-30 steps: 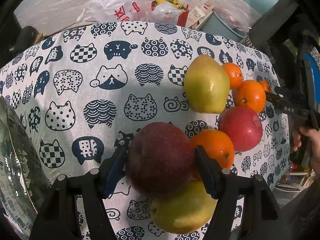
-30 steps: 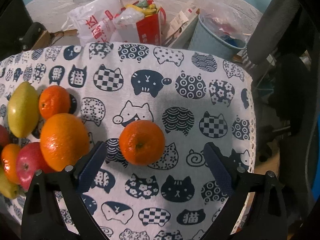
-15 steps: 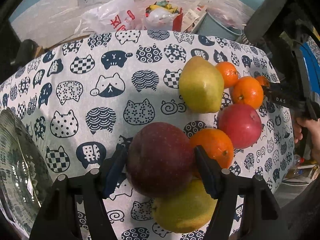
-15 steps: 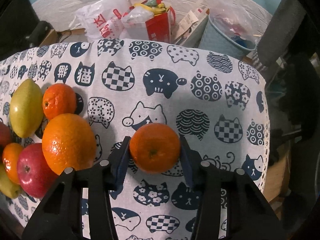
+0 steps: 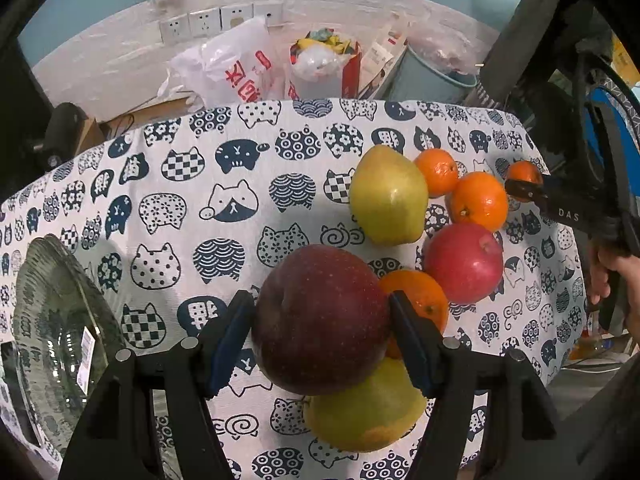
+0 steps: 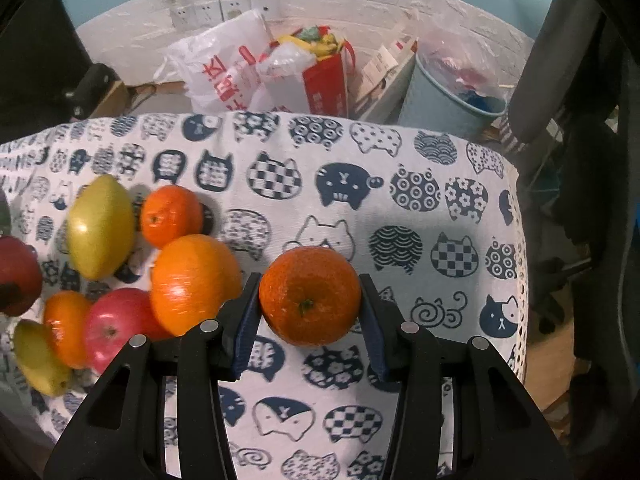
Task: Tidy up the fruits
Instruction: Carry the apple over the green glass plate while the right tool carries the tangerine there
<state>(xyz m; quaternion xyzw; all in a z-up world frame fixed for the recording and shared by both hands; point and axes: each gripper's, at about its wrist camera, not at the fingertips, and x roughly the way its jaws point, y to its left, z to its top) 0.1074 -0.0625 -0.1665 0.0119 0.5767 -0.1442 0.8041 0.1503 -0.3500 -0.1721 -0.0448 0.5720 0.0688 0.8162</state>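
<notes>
the left gripper (image 5: 322,322) is closed on a dark red apple (image 5: 322,320), its blue pads pressing the fruit's left and right sides. the apple sits squarely between the fingers, above the cat-print cloth (image 5: 224,208). just behind it lie an orange (image 5: 424,300) and a yellow pear (image 5: 366,412), partly hidden by the apple. farther off on the cloth are a second pear (image 5: 388,194), a bright red apple (image 5: 464,264) and two more oranges. a glass bowl (image 5: 60,332) stands at the left edge.

the right gripper (image 6: 310,306) is clamped on a small orange (image 6: 310,296), pads touching both its sides, stem end facing the camera. that orange is apart from the fruit pile to its left, where a larger orange (image 6: 194,280) lies nearest the left finger.
</notes>
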